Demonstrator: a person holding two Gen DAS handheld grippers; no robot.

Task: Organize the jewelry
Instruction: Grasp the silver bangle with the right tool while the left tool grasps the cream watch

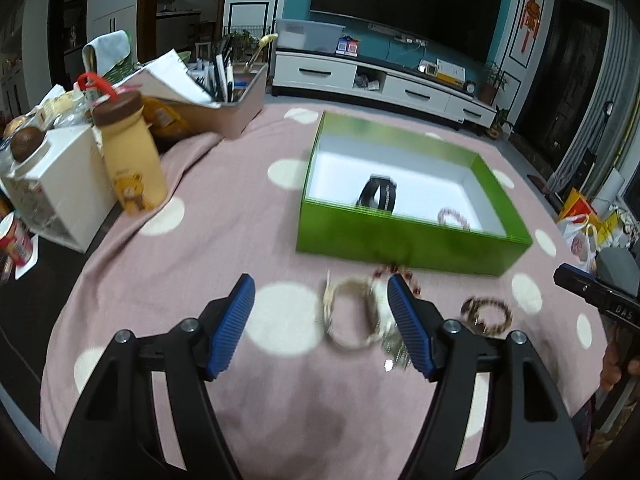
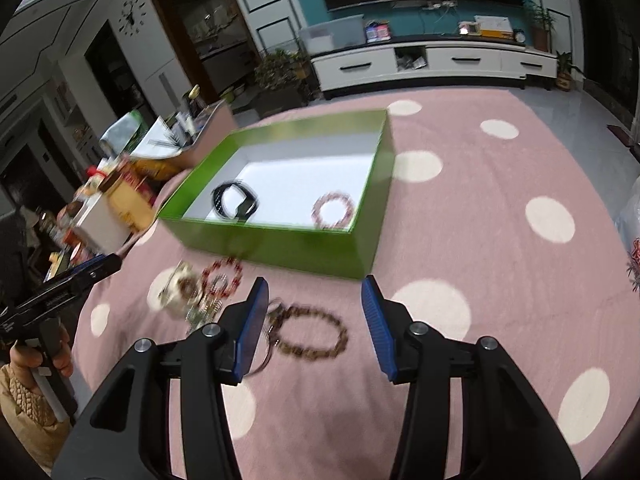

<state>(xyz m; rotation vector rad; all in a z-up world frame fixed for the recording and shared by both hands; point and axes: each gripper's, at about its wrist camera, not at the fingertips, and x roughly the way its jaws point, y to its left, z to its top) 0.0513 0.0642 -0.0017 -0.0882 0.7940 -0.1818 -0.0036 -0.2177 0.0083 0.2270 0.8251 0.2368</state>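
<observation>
Left hand-held gripper released, nothing held, over pale bangle. Right hand-held gripper released, empty, above brown bracelet. Green box on the surface holds black band and pink bracelet.

"DAS" on the right gripper

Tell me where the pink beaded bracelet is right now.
The pink beaded bracelet lies inside the green box, in its near right corner in the right wrist view, to the right of the black band.
</observation>
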